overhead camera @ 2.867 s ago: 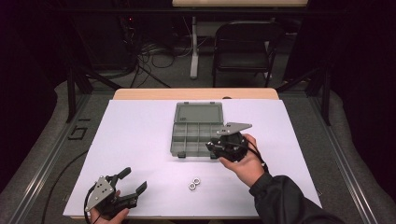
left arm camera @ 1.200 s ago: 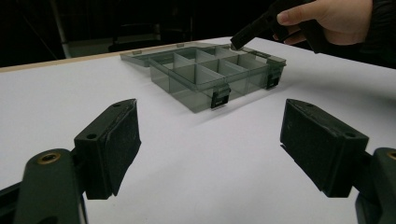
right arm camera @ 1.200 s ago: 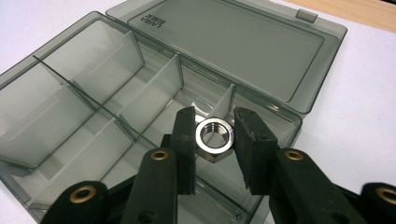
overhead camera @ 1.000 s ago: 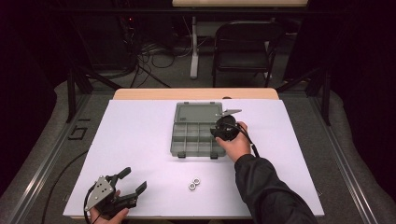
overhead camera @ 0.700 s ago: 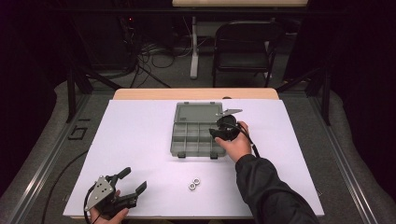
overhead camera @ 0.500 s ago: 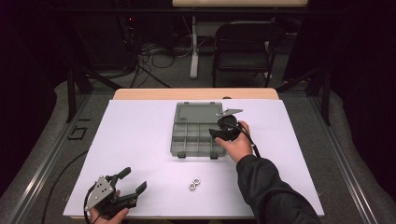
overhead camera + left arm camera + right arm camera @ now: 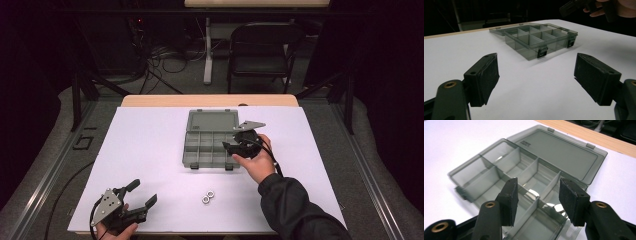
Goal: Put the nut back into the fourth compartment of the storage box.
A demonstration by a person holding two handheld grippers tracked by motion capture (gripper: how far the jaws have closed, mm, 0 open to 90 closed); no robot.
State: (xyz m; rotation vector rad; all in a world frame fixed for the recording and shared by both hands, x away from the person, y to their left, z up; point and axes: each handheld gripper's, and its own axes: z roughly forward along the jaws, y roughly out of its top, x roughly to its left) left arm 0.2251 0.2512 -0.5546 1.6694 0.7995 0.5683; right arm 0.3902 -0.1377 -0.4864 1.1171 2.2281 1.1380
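A smoky translucent compartment box point(image 7: 200, 148) lies with its lid open flat behind it in the middle of the white table. My right gripper point(image 7: 229, 146) hovers over the box's right-hand compartments point(image 7: 529, 180). Its jaws have just been opening and now stand apart with nothing between the pads point(image 7: 511, 195). A bright glint shows in the compartment under them; I cannot tell what it is. Two small metal rings point(image 7: 208, 197) lie on the table in front of the box. My left gripper point(image 7: 143, 192) rests open at the near left corner, pointing at the box point(image 7: 536, 41).
The table is covered with a white sheet point(image 7: 150, 150), with a wooden edge point(image 7: 210, 100) at the far side. A black folding chair point(image 7: 260, 50) and cables stand beyond it. In the left gripper view, the right hand and gripper point(image 7: 584, 6) show above the box.
The right hand has drawn back a little from over the box toward its near right side and risen slightly. The left gripper has kept still.
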